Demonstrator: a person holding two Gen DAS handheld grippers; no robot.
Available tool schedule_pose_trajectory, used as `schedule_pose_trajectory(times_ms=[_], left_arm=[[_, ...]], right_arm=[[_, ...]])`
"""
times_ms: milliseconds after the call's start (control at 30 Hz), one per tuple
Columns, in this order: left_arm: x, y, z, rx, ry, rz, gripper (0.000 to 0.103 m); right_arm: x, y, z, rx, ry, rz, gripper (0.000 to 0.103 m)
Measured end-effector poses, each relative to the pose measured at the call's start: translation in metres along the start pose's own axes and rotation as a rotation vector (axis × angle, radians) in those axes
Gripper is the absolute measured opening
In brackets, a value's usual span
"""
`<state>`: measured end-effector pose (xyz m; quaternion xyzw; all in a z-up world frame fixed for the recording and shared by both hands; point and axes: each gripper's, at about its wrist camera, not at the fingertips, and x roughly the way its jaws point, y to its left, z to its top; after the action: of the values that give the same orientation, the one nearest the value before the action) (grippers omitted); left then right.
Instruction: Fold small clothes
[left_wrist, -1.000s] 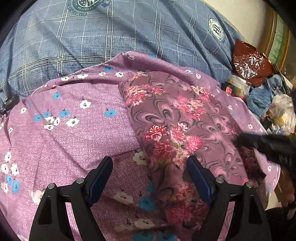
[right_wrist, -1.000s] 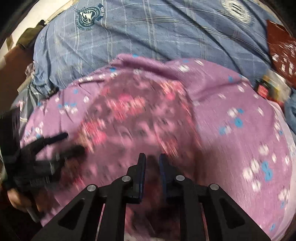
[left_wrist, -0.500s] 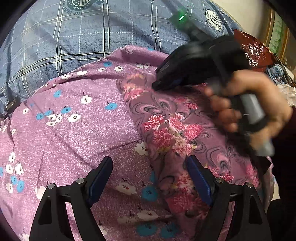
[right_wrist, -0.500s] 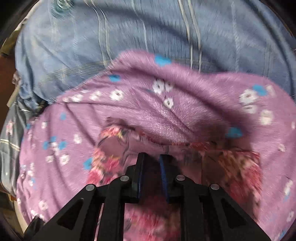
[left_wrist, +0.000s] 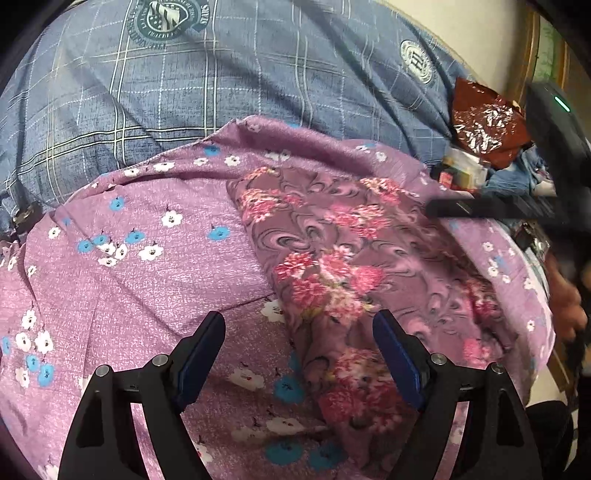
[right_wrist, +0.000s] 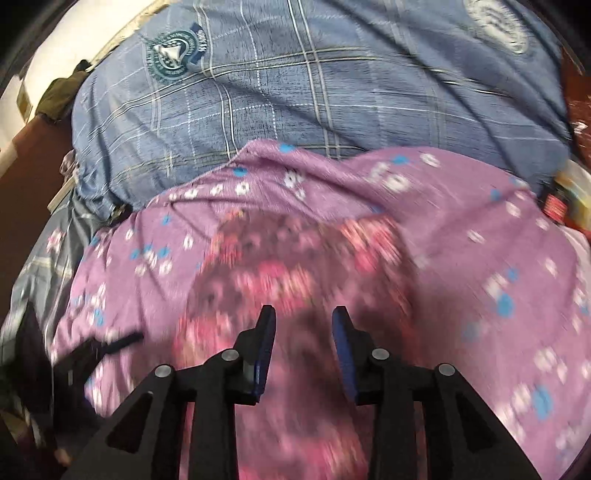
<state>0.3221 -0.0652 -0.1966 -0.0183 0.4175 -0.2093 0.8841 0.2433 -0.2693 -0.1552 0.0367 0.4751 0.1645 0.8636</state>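
A mauve garment with pink flowers (left_wrist: 332, 251) lies flat on a larger purple cloth with white and blue blossoms (left_wrist: 147, 277), on a blue checked bedspread (left_wrist: 221, 74). My left gripper (left_wrist: 299, 317) hovers open over the garment's near left edge, nothing between its pads. The right gripper's fingers (left_wrist: 465, 208) reach in from the right at the garment's far right corner. In the blurred right wrist view the right gripper (right_wrist: 303, 311) is over the garment (right_wrist: 295, 273). Its jaws are opening, with a clear gap and no fabric pinched. The left gripper (right_wrist: 103, 347) shows at lower left.
A red-brown foil bag (left_wrist: 484, 122) and small packets (left_wrist: 461, 170) crowd the bed's right side. A person's hand (left_wrist: 565, 295) holds the right gripper's handle. The bedspread (right_wrist: 295, 92) stretches beyond the cloths; a dark olive bundle (right_wrist: 62, 92) lies at far left.
The right gripper swung across the garment to its far edge, then drew back to the right, and its jaws went from nearly shut to parted. The left gripper stayed put.
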Motion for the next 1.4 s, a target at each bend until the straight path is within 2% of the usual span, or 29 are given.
schedule_pose_trajectory(times_ms=[133, 200, 300, 367, 400, 500, 567, 600, 667, 800, 867, 1000, 1167, 1233, 1300, 1367, 1400], left_arm=[[-0.01, -0.01, -0.008, 0.033, 0.002, -0.034, 0.082], [-0.01, -0.017, -0.012, 0.074, 0.01, -0.026, 0.082], [-0.003, -0.031, -0.022, 0.145, 0.06, -0.003, 0.082], [0.004, -0.035, -0.027, 0.177, 0.097, 0.012, 0.082], [0.005, -0.035, -0.028, 0.182, 0.103, 0.009, 0.082], [0.004, -0.031, -0.025, 0.169, 0.106, -0.014, 0.082], [0.006, -0.027, -0.023, 0.15, 0.121, -0.028, 0.082], [0.006, -0.025, -0.022, 0.146, 0.124, -0.032, 0.082], [0.006, -0.023, -0.02, 0.144, 0.127, -0.038, 0.082], [0.0, -0.024, -0.017, 0.133, 0.091, -0.042, 0.082], [-0.006, -0.023, -0.017, 0.134, 0.064, -0.042, 0.082], [-0.001, -0.022, -0.021, 0.134, 0.088, -0.034, 0.082], [-0.011, -0.021, -0.016, 0.126, 0.036, -0.044, 0.082], [-0.008, -0.021, -0.018, 0.134, 0.05, -0.036, 0.082], [0.001, -0.022, -0.023, 0.149, 0.098, -0.017, 0.082], [0.01, -0.022, -0.027, 0.149, 0.144, -0.023, 0.082], [0.011, -0.023, -0.026, 0.149, 0.151, -0.026, 0.082]], right_arm=[[-0.032, -0.005, -0.041, 0.003, 0.016, -0.007, 0.034], [-0.039, -0.009, -0.061, 0.02, 0.034, -0.009, 0.034], [-0.027, -0.013, -0.083, 0.033, 0.096, -0.01, 0.032], [-0.013, -0.02, -0.096, 0.037, 0.15, -0.081, 0.028], [-0.013, -0.022, -0.1, 0.035, 0.143, -0.081, 0.028], [-0.024, -0.031, -0.1, 0.063, 0.099, -0.075, 0.028], [-0.03, -0.035, -0.096, 0.06, 0.067, -0.14, 0.03], [-0.029, -0.038, -0.095, 0.063, 0.073, -0.153, 0.025], [-0.026, -0.042, -0.094, 0.088, 0.098, -0.098, 0.01], [-0.029, -0.034, -0.094, 0.071, 0.063, -0.085, 0.004], [-0.029, -0.032, -0.094, 0.082, 0.062, -0.054, 0.004], [-0.03, -0.03, -0.096, 0.073, 0.061, -0.089, 0.003], [-0.059, -0.028, -0.084, 0.079, -0.04, -0.125, 0.003], [-0.051, -0.03, -0.083, 0.076, -0.031, -0.161, 0.003], [-0.034, -0.038, -0.09, 0.093, 0.015, -0.178, 0.003], [-0.013, -0.047, -0.102, 0.133, 0.078, -0.172, 0.003], [-0.012, -0.048, -0.105, 0.136, 0.071, -0.17, 0.003]])
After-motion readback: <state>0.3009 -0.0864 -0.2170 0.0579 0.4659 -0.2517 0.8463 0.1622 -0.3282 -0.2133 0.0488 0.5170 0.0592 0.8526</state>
